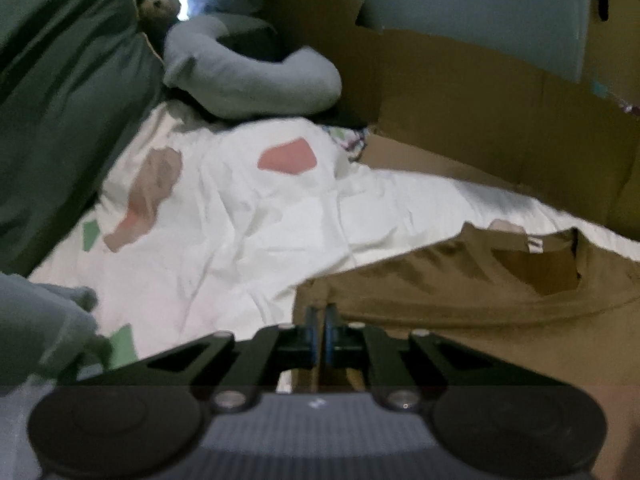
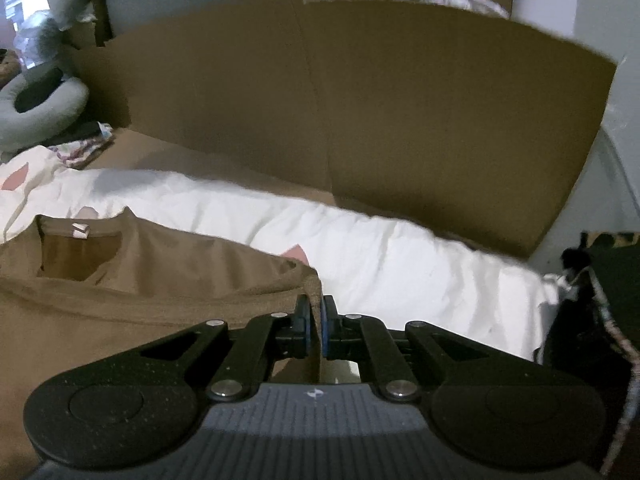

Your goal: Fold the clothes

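A brown T-shirt point(image 1: 480, 296) lies spread on a white bedsheet point(image 1: 240, 232), its collar and label facing away from me. My left gripper point(image 1: 320, 330) is shut on the shirt's left edge near the shoulder. In the right wrist view the same shirt point(image 2: 140, 280) fills the lower left. My right gripper point(image 2: 315, 320) is shut on the shirt's right edge, with brown cloth pinched between the blue pads.
A cardboard sheet point(image 2: 360, 100) stands along the far side of the bed. A grey neck pillow point(image 1: 248, 80) and a green cushion point(image 1: 60, 100) lie at the left. A dark patterned item point(image 2: 600, 300) sits at the right edge.
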Demonstrator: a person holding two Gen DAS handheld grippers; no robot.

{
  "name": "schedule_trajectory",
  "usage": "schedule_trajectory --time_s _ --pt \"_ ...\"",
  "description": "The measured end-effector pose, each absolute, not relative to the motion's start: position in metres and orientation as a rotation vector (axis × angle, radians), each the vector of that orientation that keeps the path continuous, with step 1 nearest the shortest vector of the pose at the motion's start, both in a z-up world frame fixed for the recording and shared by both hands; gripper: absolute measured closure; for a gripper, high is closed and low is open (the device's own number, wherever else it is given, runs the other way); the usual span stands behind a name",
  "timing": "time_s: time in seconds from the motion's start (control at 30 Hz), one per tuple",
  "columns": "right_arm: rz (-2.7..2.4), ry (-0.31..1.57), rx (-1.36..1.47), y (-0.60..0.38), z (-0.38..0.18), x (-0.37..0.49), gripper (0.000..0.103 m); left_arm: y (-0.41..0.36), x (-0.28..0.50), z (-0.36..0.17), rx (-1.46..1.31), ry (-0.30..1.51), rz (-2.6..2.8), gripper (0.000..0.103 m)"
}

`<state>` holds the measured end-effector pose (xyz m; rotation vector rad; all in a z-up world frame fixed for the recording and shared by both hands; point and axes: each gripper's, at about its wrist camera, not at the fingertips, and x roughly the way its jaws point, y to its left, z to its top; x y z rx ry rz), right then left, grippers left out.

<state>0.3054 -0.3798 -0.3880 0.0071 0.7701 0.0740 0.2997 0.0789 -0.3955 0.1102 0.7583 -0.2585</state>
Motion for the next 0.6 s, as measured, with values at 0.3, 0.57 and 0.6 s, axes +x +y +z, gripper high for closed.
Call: schedule_trajectory --time_s 0.3,0.57,0.6 --pt "0.065 0.701 0.002 -0.377 -0.363 0.293 0.1 0.09 0.292 -0.355 0.071 0.7 -0.243 0.1" --pt "0.072 0.652 -0.003 -0.372 -0.342 0.301 0.1 0.089 0.297 -0.334 0.077 0.659 -0.251 0.1" --pt "0.073 0.649 -0.003 -0.372 -0.341 0.303 0.1 0.089 0.298 -0.334 0.076 0.657 -0.25 0.1"
